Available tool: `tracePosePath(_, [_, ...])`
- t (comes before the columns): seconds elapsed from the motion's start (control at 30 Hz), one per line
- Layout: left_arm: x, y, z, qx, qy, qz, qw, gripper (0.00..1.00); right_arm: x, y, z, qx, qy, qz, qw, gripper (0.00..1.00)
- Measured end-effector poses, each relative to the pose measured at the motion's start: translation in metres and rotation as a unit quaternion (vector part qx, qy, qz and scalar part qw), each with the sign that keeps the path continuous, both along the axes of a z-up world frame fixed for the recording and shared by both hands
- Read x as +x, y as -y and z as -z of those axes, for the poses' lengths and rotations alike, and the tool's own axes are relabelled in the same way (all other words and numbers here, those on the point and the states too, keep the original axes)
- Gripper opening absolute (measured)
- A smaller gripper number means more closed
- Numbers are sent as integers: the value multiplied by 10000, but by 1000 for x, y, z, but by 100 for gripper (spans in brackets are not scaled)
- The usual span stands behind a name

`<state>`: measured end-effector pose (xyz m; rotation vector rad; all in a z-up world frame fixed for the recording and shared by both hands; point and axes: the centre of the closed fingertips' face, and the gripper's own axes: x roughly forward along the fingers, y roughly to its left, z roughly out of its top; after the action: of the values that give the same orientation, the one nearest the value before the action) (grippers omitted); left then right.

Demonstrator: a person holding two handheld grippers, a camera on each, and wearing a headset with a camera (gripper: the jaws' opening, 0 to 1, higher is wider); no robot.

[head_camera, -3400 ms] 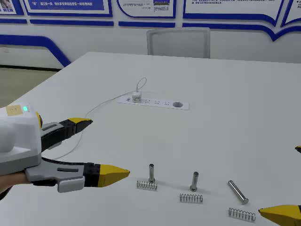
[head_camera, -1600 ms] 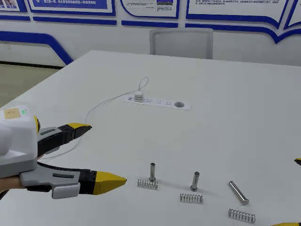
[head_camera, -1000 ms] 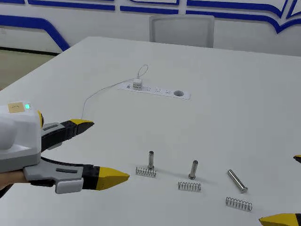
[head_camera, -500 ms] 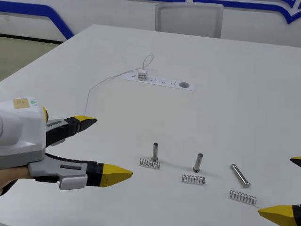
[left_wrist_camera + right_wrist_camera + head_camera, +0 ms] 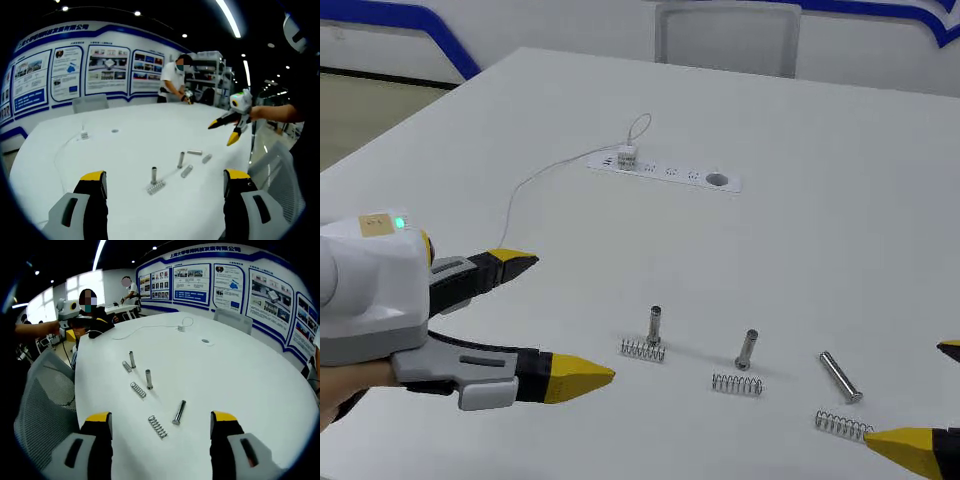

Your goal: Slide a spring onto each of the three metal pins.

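1. Underneath, the white table point(image 5: 800, 200) bears everything.
2. My left gripper point(image 5: 572, 318) hovers over it, jaws wide apart, empty.
3. My right gripper point(image 5: 910, 393) gapes too, empty, one tip near the rightmost spring point(image 5: 840, 424).
4. The left pin point(image 5: 655, 322) and middle pin point(image 5: 748, 347) stand upright; the right pin point(image 5: 840, 377) lies flat, a loose spring beside each.

The middle pin point(image 5: 747, 348) stands upright, a spring point(image 5: 736, 384) just beside it. Left of that pin the left gripper point(image 5: 572, 318) hovers, jaws apart; right of it a second pin point(image 5: 840, 377) lies flat.
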<state>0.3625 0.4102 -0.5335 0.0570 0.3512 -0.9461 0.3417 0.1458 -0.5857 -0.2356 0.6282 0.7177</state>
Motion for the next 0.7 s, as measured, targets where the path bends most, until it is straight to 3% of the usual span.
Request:
tracePosePath(0.23, [0,0,0,75,26,35,10000,100,10,5,-4,-40,221,195,9996,75])
tracePosePath(0.53, [2,-3,-3,61,39,-12,10000,100,10,7,-1,-66,188,188,9996,72])
tracePosePath(0.7, [-1,2,0,98,27,60,9999,100,20,3,4,-113,196,136,9997,68])
